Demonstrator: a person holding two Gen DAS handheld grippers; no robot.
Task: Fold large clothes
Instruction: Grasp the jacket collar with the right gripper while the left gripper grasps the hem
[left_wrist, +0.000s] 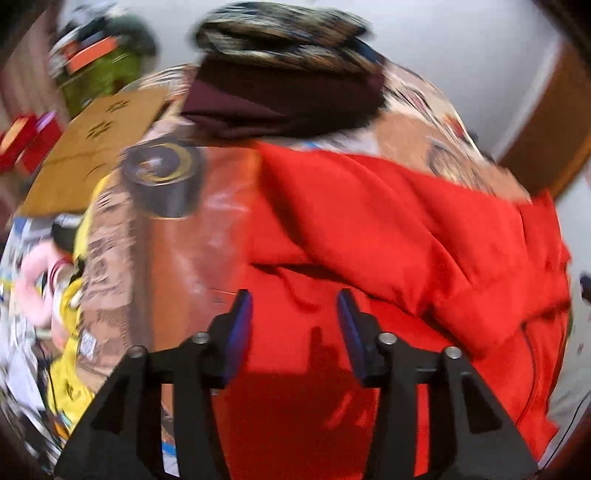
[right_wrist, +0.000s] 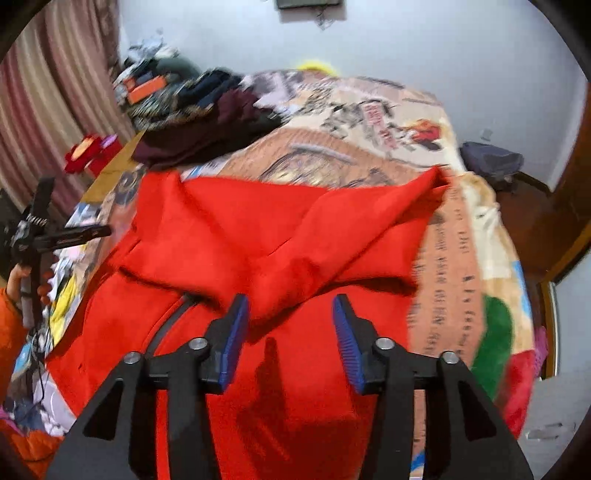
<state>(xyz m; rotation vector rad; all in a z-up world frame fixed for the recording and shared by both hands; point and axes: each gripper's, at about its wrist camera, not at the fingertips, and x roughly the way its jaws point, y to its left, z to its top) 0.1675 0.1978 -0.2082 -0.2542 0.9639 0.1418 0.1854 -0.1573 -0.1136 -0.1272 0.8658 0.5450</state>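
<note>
A large red garment (left_wrist: 388, 229) lies spread on a bed with a printed cover (left_wrist: 173, 236). In the right wrist view the red garment (right_wrist: 266, 229) has both sleeves folded in across its body, and a dark zipper line (right_wrist: 173, 317) runs down its left side. My left gripper (left_wrist: 294, 301) is open and empty, hovering above the garment's lower part. My right gripper (right_wrist: 291, 304) is open and empty above the folded sleeves. The left gripper also shows at the left edge of the right wrist view (right_wrist: 48, 236).
A pile of dark maroon and patterned clothes (right_wrist: 199, 118) sits at the far end of the bed (right_wrist: 454, 236). A brown cardboard box (left_wrist: 92, 147) and red boxes (left_wrist: 26, 140) stand left of the bed. Clutter lies on the floor at the left. A dark bag (right_wrist: 491, 158) is at the far right.
</note>
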